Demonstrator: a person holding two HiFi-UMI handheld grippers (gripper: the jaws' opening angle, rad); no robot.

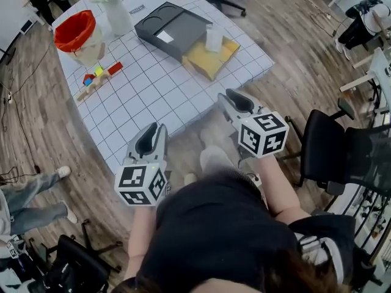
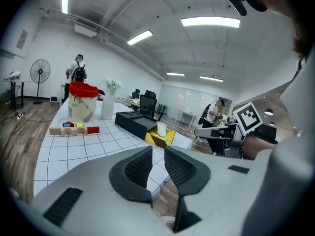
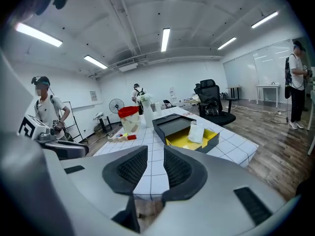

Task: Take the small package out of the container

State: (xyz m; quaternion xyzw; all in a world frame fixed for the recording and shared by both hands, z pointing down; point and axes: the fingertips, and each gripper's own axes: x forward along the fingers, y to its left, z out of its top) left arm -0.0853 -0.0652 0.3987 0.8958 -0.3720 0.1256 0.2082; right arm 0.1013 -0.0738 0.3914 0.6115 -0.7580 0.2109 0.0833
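Note:
The small white package [image 1: 214, 38] stands upright in the yellow tray [image 1: 211, 58] of a black container [image 1: 173, 29] at the far side of the grid-patterned table [image 1: 153, 96]. The package also shows in the left gripper view [image 2: 161, 130] and the right gripper view [image 3: 196, 132]. My left gripper [image 1: 153, 132] hovers over the table's near edge, and my right gripper [image 1: 235, 96] is held off the near right corner. Both are well short of the container. Each gripper's jaws [image 2: 158, 163] [image 3: 155, 163] stand a little apart with nothing between them.
A red-lined bucket [image 1: 76, 32], a white vase with flowers [image 1: 116, 11] and a row of coloured blocks [image 1: 98, 78] sit on the table's left part. Office chairs [image 1: 342, 145] stand to the right, another at lower left [image 1: 73, 267]. A person's legs [image 1: 30, 194] show at left.

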